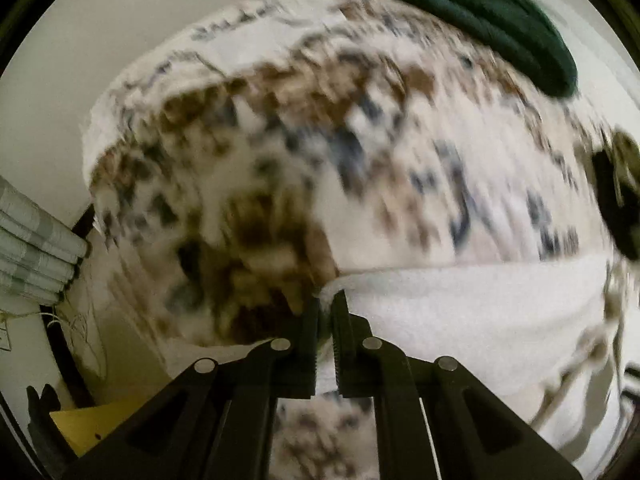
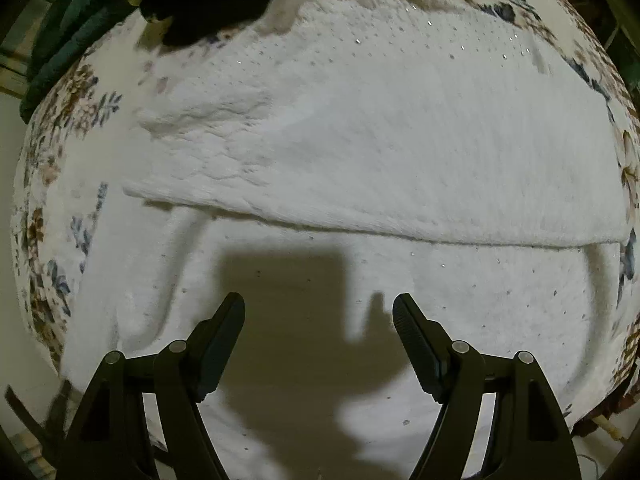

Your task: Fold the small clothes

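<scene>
A white fuzzy knit garment [image 2: 380,152] with small shiny studs lies on a floral cloth [image 2: 60,128], its upper part folded over the lower along an edge across the middle. My right gripper [image 2: 318,312] is open and empty just above the garment's lower part. In the left wrist view, my left gripper [image 1: 326,300] is shut on an edge of the white garment [image 1: 460,312] and holds it over the blurred floral cloth [image 1: 280,152].
A dark green folded cloth [image 1: 460,12] lies at the far edge of the surface and also shows in the right wrist view [image 2: 68,36]. A dark garment [image 2: 208,4] lies at the back. Grey-green folded fabric [image 1: 32,248] is stacked at left.
</scene>
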Available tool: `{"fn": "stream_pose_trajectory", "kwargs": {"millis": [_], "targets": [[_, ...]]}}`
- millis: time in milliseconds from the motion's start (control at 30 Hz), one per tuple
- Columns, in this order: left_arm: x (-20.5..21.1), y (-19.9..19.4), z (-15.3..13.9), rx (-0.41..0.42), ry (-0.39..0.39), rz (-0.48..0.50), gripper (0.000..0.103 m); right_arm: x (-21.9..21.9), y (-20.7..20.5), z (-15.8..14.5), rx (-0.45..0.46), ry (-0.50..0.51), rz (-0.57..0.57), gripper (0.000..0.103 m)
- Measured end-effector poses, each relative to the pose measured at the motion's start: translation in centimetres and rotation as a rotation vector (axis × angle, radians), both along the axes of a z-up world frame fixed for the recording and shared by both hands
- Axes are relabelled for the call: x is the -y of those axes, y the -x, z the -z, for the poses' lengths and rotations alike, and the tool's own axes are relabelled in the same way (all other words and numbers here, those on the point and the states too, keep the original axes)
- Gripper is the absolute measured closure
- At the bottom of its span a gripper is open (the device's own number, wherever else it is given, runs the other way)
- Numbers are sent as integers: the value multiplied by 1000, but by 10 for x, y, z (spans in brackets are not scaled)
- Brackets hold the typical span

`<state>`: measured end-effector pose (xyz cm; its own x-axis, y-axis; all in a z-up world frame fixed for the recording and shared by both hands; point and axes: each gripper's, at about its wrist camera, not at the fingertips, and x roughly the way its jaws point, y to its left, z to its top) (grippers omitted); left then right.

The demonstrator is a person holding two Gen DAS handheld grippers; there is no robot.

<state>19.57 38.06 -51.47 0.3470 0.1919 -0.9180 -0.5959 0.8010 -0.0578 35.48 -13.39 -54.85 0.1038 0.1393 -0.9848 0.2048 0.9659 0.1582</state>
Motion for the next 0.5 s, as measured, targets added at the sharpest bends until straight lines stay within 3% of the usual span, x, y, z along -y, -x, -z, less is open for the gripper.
{"fn": "stream_pose_trajectory", "kwargs": {"millis": [100, 167, 233, 300, 333, 500], "targets": [[-31, -11, 6, 12, 55, -66, 94, -10, -1, -3, 0, -14, -13, 25], [-45, -5, 7, 42, 134, -125, 93, -15, 1, -4, -10, -33, -20, 25], [-45, 12, 10, 93, 239, -196, 79, -20, 4, -3, -17, -44, -29, 25], [-46, 32, 16, 147, 356, -273, 40, -25, 8, -1, -26, -55, -34, 25], [-43, 46, 22, 174, 416, -321, 32, -27, 10, 0, -30, -60, -35, 25], [-14, 77, 75, 246, 715, -517, 32, -30, 15, 10, -59, -61, -23, 25]]}}
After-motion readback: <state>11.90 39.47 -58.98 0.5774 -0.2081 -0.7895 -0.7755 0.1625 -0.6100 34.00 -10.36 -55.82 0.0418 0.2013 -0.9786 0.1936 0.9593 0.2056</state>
